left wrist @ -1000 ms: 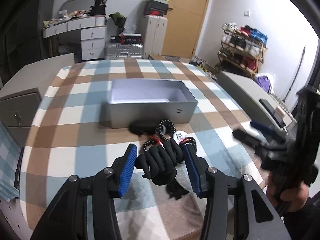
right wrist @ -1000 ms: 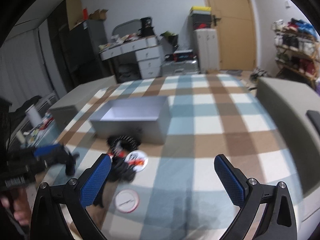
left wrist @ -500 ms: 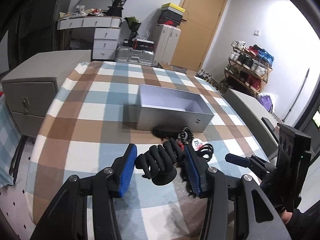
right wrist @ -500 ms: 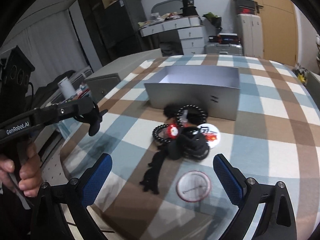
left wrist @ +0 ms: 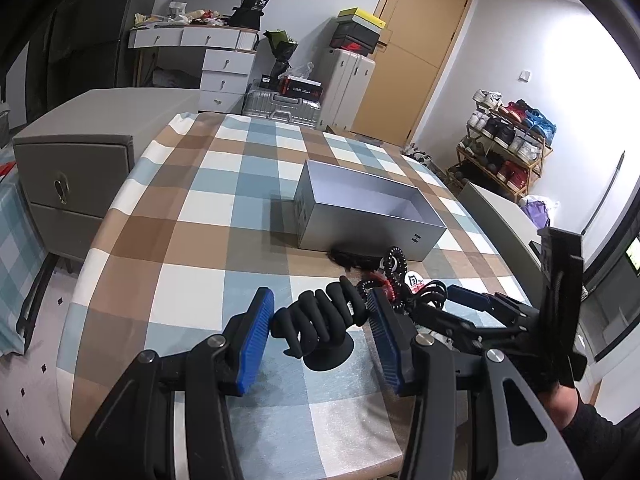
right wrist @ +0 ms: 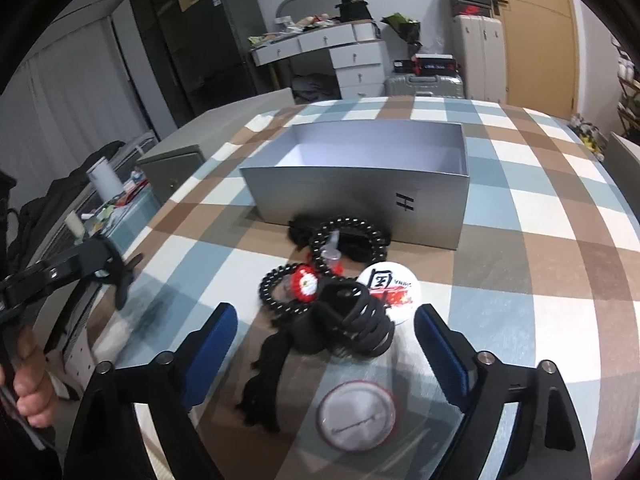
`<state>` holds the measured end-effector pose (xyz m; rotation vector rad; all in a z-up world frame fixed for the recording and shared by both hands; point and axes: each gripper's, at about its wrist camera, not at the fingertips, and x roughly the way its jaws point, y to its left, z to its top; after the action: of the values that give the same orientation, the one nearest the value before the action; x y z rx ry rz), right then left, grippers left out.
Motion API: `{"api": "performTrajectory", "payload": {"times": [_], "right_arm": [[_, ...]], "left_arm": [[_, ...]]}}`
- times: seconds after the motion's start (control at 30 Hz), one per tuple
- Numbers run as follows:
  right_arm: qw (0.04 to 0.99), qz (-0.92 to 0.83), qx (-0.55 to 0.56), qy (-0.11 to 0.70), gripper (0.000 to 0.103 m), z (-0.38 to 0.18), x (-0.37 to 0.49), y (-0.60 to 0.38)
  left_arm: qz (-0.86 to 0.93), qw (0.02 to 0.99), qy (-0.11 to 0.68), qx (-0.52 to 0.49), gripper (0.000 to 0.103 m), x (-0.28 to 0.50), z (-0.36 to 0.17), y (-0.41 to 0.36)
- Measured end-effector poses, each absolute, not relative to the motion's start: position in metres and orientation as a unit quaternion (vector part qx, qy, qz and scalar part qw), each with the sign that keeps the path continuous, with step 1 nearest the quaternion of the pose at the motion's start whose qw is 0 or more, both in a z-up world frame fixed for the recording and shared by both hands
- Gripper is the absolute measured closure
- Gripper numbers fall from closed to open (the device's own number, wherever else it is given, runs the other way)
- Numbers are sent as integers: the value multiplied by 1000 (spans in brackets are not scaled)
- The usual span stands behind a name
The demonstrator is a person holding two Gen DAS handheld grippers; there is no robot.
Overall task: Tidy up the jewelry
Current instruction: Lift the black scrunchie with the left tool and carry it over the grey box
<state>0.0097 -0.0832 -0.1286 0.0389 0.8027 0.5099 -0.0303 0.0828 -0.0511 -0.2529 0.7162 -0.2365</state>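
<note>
While left gripper (left wrist: 320,332) grips a black hand-shaped stand (left wrist: 320,322), right gripper (right wrist: 326,344) gapes wide over jewelry pile (right wrist: 340,300) beside silver box (right wrist: 360,196).

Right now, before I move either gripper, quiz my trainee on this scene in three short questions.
1. True or false: the box already holds jewelry.
2. Which one holds the hand stand? A: left gripper. B: right gripper.
3. Fill in: the right gripper's fingers are ___ over the jewelry pile.

Key: 1 false, the inside that shows is bare; 2 A; 3 open.
</note>
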Motion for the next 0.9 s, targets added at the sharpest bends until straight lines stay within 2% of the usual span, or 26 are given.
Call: {"api": "performTrajectory", "payload": {"times": [0.03,0.17,0.5,0.9], "right_arm": [[888,242,19,390,18,-130,12,-83],[883,231,28,408,44,-137,21,-85],[892,247,56,373,45,-122,7,-102],[902,300,88,296,45,-72,15,-117]], "left_arm": [[-114,922,349,-123,60,-30,-51,83],[-112,922,350,-123,60,-31,-52,85],[-113,923,349,-113,60,-27,-48,80],[-145,928,331,-95,60,11,-25,52]]}}
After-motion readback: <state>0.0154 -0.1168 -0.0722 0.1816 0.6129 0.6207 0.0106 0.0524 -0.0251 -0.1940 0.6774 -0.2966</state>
